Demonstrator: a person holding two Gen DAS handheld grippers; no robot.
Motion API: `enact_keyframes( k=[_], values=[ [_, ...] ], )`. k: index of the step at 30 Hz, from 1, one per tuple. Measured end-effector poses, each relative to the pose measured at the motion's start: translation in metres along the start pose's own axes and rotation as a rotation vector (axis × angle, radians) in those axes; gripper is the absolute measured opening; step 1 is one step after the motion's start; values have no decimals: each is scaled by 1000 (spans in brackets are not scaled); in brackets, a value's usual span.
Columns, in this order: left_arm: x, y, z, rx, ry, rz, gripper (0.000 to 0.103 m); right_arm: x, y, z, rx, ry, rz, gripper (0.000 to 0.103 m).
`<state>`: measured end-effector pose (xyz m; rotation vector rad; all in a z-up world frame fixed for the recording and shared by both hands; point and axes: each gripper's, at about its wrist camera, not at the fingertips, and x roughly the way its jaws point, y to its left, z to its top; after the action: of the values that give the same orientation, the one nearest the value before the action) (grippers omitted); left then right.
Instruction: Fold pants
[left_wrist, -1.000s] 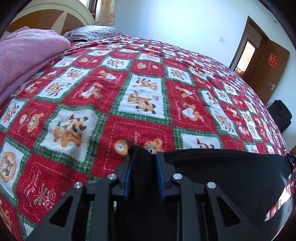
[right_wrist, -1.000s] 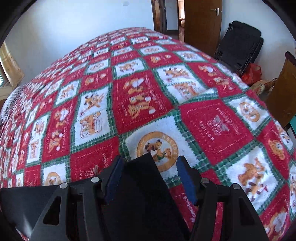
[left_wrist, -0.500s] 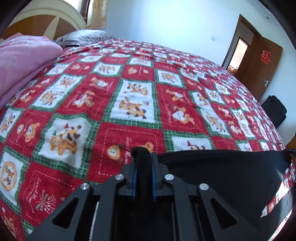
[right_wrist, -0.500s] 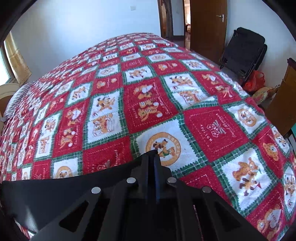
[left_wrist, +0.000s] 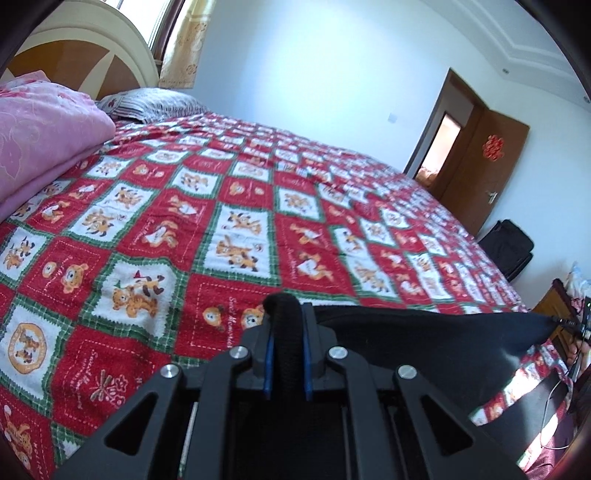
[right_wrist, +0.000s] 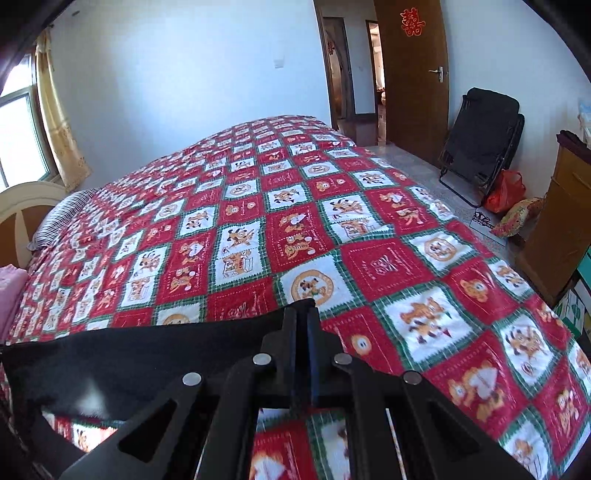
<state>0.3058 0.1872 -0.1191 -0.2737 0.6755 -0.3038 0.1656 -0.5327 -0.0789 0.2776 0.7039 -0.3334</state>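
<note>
**Pants stretched between both grippers over the bed**

Your left gripper (left_wrist: 286, 317) is clamped on a bunched black edge of the pants (left_wrist: 424, 343). Your right gripper (right_wrist: 303, 317) pinches the opposite corner, fingers pressed together on the cloth. The pants hang taut between them, lifted above the red patterned bedspread (right_wrist: 332, 221).

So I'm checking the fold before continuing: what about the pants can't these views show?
- Left wrist: pants legs and hems, behind the left gripper, cut off by the bottom edge.
- Right wrist: the fabric's lower part, hidden under the right gripper; nearby bedspread blurred.
</note>
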Motion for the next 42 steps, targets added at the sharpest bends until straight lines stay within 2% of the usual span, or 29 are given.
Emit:
enact_keyframes(
  k=[6,13,24,28,31,35,36,37,39,42],
  values=[
    [-35,3,-14,-13,-61,-79,12,-45,-14,-26,14,-40,29,5],
    [-69,5,-47,-4,-91,-123,12,-82,-30,-66,14,-62,54,5],
    [-92,23,-101,-21,-83,-138,12,-97,-62,-132,41,-21,53,4],
    [-92,24,-119,11,-57,-123,12,-97,-68,-148,32,1,44,5],
    [-94,28,-128,38,-37,-104,17,-100,-73,-155,33,2,52,5],
    [-104,33,-135,70,-32,-81,29,-111,-79,-160,29,-5,64,9],
    [-108,34,-137,78,-33,-63,38,-115,-80,-161,31,-8,58,16],
    [-112,36,-139,84,-33,-47,44,-120,-81,-161,31,-12,41,31],
    [-120,40,-142,96,-32,-19,56,-132,-80,-161,27,-41,32,44],
    [-129,51,-147,103,-27,29,60,-152,-70,-158,16,-96,12,44]
  ],
)
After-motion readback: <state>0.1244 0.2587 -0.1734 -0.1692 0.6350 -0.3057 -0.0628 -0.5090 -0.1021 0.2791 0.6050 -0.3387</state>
